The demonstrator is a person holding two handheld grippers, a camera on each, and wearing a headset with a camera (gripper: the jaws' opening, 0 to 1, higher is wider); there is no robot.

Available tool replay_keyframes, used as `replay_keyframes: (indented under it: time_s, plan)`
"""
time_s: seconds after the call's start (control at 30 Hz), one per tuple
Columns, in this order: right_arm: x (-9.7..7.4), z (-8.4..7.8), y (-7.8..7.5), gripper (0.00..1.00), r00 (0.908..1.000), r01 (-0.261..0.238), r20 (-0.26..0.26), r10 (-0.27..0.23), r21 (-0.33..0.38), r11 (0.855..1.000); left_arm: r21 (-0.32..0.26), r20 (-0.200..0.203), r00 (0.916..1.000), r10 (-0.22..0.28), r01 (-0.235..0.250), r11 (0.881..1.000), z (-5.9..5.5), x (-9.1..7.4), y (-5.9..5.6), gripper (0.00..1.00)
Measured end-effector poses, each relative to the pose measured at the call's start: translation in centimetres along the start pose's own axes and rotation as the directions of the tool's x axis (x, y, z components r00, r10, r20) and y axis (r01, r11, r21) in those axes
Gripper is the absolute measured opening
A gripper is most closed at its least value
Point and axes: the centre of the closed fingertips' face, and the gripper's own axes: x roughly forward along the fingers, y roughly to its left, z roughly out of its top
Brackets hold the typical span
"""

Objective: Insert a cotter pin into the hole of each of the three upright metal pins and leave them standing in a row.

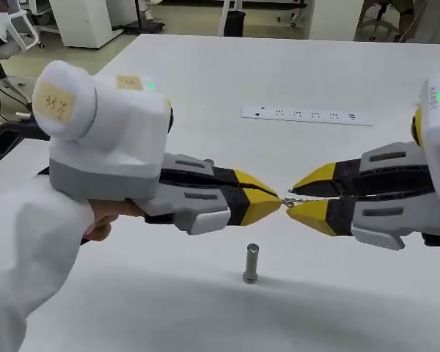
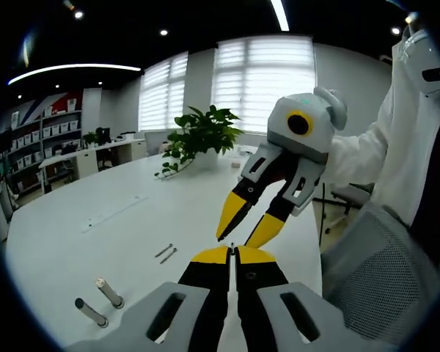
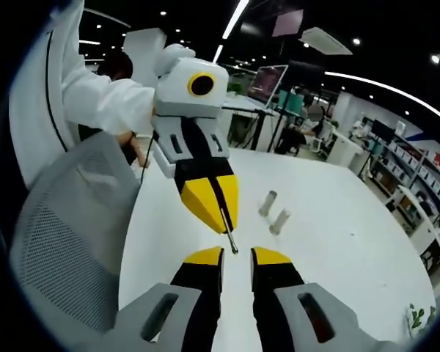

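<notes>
1 upright metal pin (image 1: 251,264) stands nearest on the white table (image 1: 205,81). Just beyond and above it, the left gripper (image 1: 277,203) is clamped tight on a cotter pin (image 3: 229,233). The pin's free end pokes between the parted jaws of the right gripper (image 3: 237,255) (they are not squeezing it). 2 spare cotter pins (image 2: 166,253) lie loose on the table, apart from the grippers. A power strip (image 1: 306,115) lies far right.

the table (image 1: 205,81) under the metal pin (image 1: 251,264) is white, smooth and matt, with a faint sheen. the metal pin is dull silver metal. the left claw (image 1: 276,203) and right claw (image 1: 292,198) are smooth plastic: white shells, matt grey bodies, yellow tips. the cotter pin (image 3: 229,236) is thin bare metal. the sleeve (image 1: 29,257) is white cloth.
</notes>
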Motion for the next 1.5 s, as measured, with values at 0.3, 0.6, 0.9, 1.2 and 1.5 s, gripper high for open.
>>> replay_keyframes:
  time_s: [0.3,0.6,0.9,1.2,1.5]
  plan:
    - [0.3,0.2,1.3,0.02,0.9971,-0.064,0.044,0.061,0.053,0.997,0.060,0.014,0.9992,-0.039,0.038,0.997,0.4,-0.1,-0.6,0.00]
    - [-0.1,0.4,2.2,0.00,0.9918,-0.118,0.056,0.115,0.057,0.991,0.114,-0.005,0.9961,-0.088,0.088,0.990,0.1,-0.2,-1.3,0.00]
    - [-0.5,0.3,3.1,0.00,0.9862,-0.165,0.025,0.163,0.067,0.984,0.129,-0.022,0.9945,-0.102,0.104,0.986,-0.9,-0.2,-1.8,0.00]
    - [-0.1,-0.1,3.7,0.00,0.9846,-0.170,-0.034,0.172,0.039,0.985,0.085,-0.065,0.9952,-0.074,0.079,0.993,-2.8,0.0,-1.4,0.06]
    - [0.7,-3.4,2.9,0.00,0.9712,-0.167,-0.169,0.168,0.021,0.986,0.126,-0.165,0.9864,0.003,0.018,0.992,-6.2,0.1,0.3,0.15]
